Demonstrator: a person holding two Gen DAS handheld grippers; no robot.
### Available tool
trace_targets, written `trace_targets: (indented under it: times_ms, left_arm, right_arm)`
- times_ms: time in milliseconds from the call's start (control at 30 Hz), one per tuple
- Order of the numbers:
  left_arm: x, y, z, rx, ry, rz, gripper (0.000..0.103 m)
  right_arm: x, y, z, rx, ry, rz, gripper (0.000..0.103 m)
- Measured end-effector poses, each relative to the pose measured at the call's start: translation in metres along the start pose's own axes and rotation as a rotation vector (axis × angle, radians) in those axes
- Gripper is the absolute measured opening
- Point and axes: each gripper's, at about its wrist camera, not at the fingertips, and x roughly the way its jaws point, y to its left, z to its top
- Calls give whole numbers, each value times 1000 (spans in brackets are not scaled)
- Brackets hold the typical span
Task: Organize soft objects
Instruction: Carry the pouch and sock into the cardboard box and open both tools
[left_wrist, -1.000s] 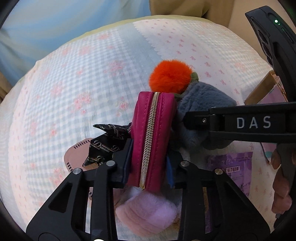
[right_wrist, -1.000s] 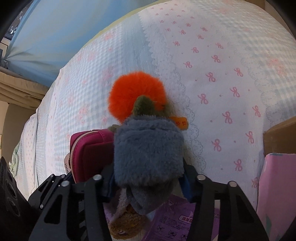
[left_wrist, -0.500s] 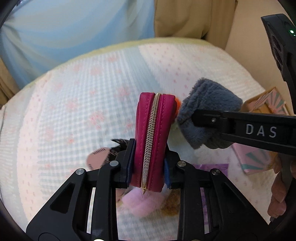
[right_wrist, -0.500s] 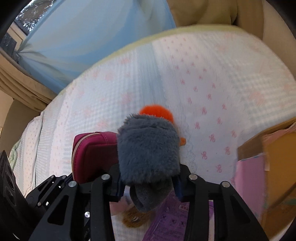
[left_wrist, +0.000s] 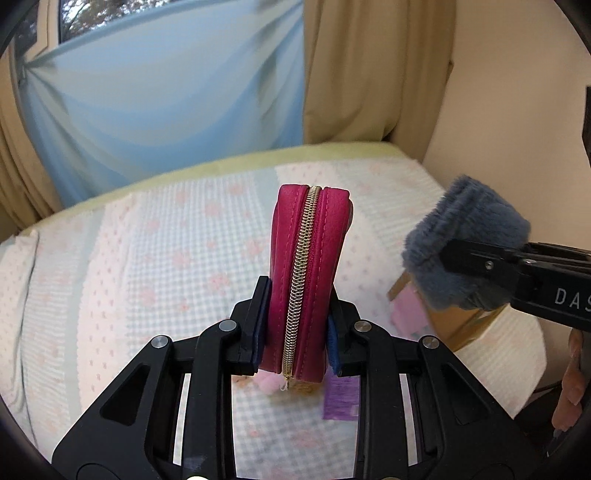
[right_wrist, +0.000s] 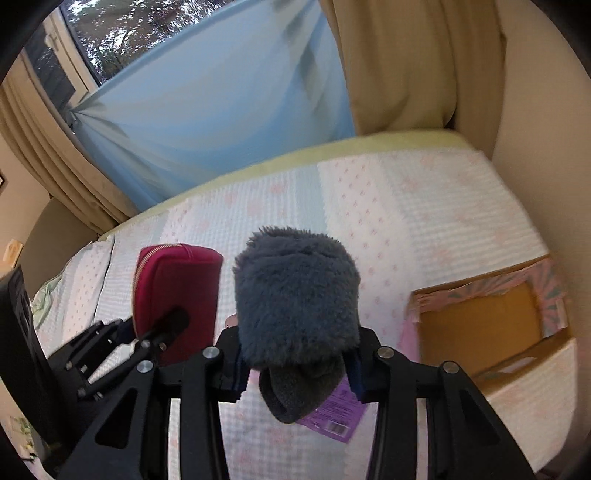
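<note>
My left gripper is shut on a magenta zip pouch, held upright above the bed with its gold zipper facing me. The pouch also shows in the right wrist view. My right gripper is shut on a fluffy grey-blue sock, lifted above the bed; the sock also shows at the right of the left wrist view. A purple packet and a small pink fluffy item lie on the bedspread below, mostly hidden by the held things.
The bed has a pale checked bedspread with pink bows. An open cardboard box with pink flaps sits on the bed to the right. A blue curtain and beige drapes hang behind the bed. A wall stands at the right.
Both grippers have risen well above the bed with the pouch and sock held. The orange pompom and other items below have dropped out of sight; the box has come into view.
</note>
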Motion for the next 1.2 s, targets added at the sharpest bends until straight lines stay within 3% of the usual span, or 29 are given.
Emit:
trace_targets:
  times_ms: [367, 600, 833, 1033, 1200]
  left_arm:
    - [-60, -100, 27, -36, -55, -58, 23]
    - [-30, -179, 34, -26, -18, -102, 23]
    - [45, -235, 31, -52, 79, -142, 23]
    - [127, -267, 21, -57, 211, -121, 23]
    - [194, -285, -1, -30, 340, -80, 23]
  right_arm:
    - [-129, -55, 3, -33, -118, -73, 39]
    - [-162, -121, 2, -27, -116, -99, 39]
    - [-141, -206, 9, 0, -31, -191, 39]
    - [-78, -275, 20, -9, 116, -249, 39]
    - [-14, -315, 24, -4, 252, -234, 39]
